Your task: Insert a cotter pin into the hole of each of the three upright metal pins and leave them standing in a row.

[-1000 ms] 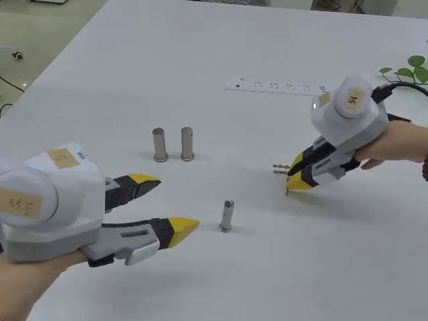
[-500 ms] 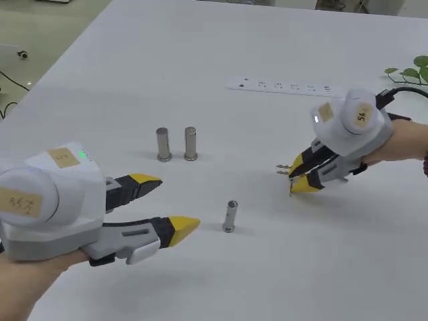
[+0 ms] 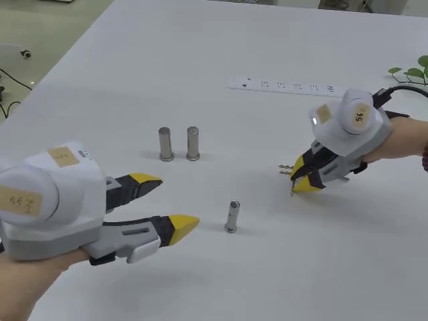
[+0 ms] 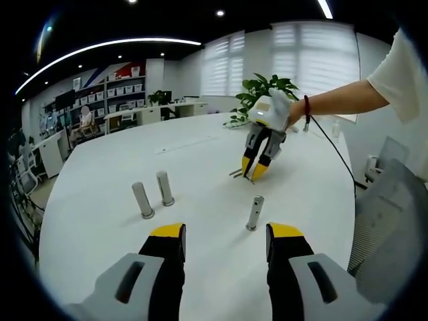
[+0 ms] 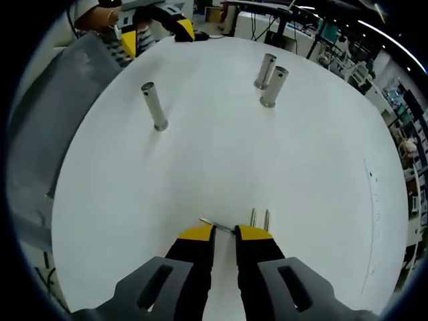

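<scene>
Left gripper (image 3: 178, 200) low over table (image 3: 134, 80) near front-left corner, jaws spread wide, nothing between them. 3 metal pins upright: pin 1 (image 3: 166, 144) and pin 2 (image 3: 193, 142) side by side near table centre; pin 3 (image 3: 232, 216) apart from them, nearer front edge, just beyond left gripper tips. Right gripper (image 3: 298, 182) tips down at table toward right edge, jaws pinched nearly together on thin cotter pin (image 5: 217, 225). 2 loose cotter pins (image 5: 253, 215) flat on table just beside its tips. Power strip (image 3: 287, 85) toward far edge.

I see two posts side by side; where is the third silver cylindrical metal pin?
In the head view, the third silver metal pin stands alone, right of the left gripper, nearer the person than the paired pins.
</scene>
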A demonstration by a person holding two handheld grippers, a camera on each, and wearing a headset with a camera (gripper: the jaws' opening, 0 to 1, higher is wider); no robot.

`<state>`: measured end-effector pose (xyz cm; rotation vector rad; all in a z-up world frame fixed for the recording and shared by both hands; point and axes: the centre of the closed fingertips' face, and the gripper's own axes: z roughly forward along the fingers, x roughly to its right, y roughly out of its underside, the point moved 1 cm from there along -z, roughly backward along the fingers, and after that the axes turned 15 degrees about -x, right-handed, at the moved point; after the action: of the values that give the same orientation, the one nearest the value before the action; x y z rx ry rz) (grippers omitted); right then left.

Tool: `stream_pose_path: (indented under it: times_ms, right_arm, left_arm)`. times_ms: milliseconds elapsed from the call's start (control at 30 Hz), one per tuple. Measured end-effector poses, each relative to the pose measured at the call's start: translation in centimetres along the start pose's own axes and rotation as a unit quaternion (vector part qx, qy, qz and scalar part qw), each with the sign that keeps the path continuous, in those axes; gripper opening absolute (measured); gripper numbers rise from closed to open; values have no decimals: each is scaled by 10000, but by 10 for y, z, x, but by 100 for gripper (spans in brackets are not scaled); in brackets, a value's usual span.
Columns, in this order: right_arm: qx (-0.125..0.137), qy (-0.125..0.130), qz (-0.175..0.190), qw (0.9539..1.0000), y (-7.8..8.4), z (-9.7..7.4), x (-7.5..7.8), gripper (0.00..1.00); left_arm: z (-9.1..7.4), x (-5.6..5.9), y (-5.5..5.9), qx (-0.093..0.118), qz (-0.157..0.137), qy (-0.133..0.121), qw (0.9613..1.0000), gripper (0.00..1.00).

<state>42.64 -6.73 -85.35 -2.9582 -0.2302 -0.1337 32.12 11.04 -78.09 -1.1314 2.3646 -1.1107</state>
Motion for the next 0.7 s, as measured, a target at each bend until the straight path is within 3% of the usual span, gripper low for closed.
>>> stream_pose_path:
  times_ms: [433, 700]
  right_arm:
    - [-346, -22, 758, 9965, 7, 0, 1, 7]
    - [-546, -137, 956, 9938, 11, 0, -6, 5]
  left_arm:
    - [0, 1, 1, -9, 10, 23, 10000, 47]
    - [0, 2, 0, -1, 14, 43, 10000, 46]
